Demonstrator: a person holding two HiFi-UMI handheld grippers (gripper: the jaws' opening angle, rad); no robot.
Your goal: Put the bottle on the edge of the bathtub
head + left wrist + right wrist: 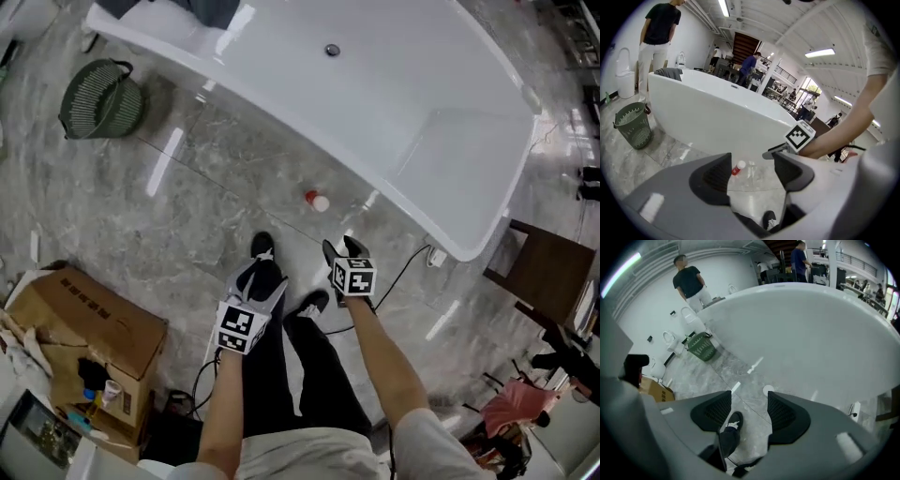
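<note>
Standing over the bottle [317, 200], nothing grabbed yet. It lies on its side on the glossy marble floor [187, 216], red body and white cap, near the foot of the bathtub [281, 122] but not touching it as far as I can tell. It's ahead of the person's shoes.

Left hand-held gripper [265, 277]: jaws apart, nothing between them but floor and a shoe, with the bottle showing beyond the gap. Right hand-held gripper [339, 249]: jaws apart too, empty, with the white cap just visible past them. Both hang well above the bottle.

Risks as I judge them:
- The bottle is round and lying down on polished stone. A jaw tip nudging it before the close would likely roll it off, maybe against the tub base where there's little room for jaws.
- It's small. Closing on the cap end instead of the body could let it pivot and slip out on the lift.
- The tub edge looks smooth, shiny and curved. A bottle set off-centre or let go tilted could slide into the basin or drop back to the floor.
- A cable [405, 267] trails on the floor by the right foot and could snag when stepping in.
- The person must reach down a long way, so the aim may drift.
</note>
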